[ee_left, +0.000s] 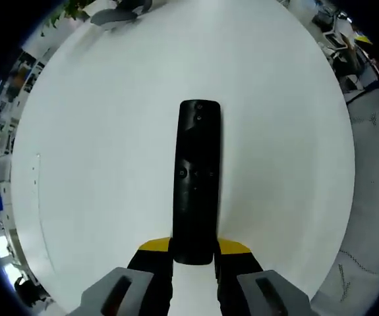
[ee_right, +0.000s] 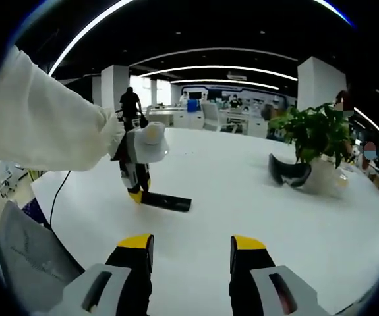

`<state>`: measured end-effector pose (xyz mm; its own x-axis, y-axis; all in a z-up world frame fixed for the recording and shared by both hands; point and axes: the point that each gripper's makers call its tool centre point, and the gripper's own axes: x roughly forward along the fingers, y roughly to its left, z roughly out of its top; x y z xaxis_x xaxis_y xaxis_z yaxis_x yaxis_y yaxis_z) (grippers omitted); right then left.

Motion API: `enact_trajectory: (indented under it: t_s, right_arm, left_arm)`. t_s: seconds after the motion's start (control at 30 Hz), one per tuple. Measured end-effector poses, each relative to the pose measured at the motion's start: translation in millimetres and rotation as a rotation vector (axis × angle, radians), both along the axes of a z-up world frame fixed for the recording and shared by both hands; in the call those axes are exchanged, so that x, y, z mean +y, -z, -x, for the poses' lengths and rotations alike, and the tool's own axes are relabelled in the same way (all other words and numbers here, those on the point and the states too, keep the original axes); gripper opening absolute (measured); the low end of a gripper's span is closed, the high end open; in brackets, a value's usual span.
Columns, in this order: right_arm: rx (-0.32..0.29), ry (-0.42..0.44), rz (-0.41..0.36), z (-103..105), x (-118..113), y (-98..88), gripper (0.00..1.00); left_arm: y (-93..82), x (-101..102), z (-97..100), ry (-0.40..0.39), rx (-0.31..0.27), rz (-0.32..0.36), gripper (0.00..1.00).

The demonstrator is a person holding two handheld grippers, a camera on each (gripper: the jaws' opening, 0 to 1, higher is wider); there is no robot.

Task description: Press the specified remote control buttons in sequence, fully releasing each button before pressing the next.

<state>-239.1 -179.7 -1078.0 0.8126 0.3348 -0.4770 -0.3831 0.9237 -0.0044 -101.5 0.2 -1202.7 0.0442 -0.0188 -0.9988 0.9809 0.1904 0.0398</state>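
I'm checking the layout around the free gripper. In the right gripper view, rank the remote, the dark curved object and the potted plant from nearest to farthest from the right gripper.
From the right gripper:
1. Remote, ahead and a little left, held at its near end by the left gripper.
2. Dark curved object, farther, to the right.
3. Potted plant, just behind it.

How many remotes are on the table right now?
1. The black remote lies flat on the white table, its near end between the left gripper jaws; in the right gripper view it is the dark bar under that gripper. None other visible.
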Motion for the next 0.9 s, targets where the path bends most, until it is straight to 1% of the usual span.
enact_trajectory:
  t_s: [0.13, 0.23, 0.33, 0.4, 0.57, 0.67, 0.9]
  right_arm:
    - [-0.005, -0.001, 0.003, 0.0, 0.2, -0.6, 0.45]
    - [-0.003, -0.005, 0.004, 0.5, 1.0, -0.1, 0.44]
    - [-0.004, -0.007, 0.008, 0.7, 1.4, 0.2, 0.44]
    - [-0.003, -0.009, 0.008, 0.9, 1.6, 0.5, 0.44]
    - [-0.002, -0.019, 0.016, 1.7, 3.7, 1.5, 0.43]
    - [-0.001, -0.019, 0.017, 1.7, 3.6, 1.6, 0.43]
    - [0.000, -0.027, 0.022, 2.4, 5.2, 1.9, 0.42]
  left_arm:
    - [0.3, -1.3, 9.4, -0.006, 0.000, 0.002, 0.23]
    - [0.4, -1.5, 20.8, 0.035, 0.002, -0.006, 0.23]
    - [-0.1, -1.0, 28.1, 0.045, 0.001, 0.002, 0.23]
    - [0.0, -0.9, 29.1, 0.025, 0.003, 0.007, 0.23]
    - [0.1, -0.8, 34.8, 0.011, 0.001, 0.016, 0.23]
    - [0.5, -1.2, 39.1, -0.011, -0.001, 0.006, 0.23]
    - [0.0, -1.0, 46.9, -0.021, -0.001, 0.020, 0.23]
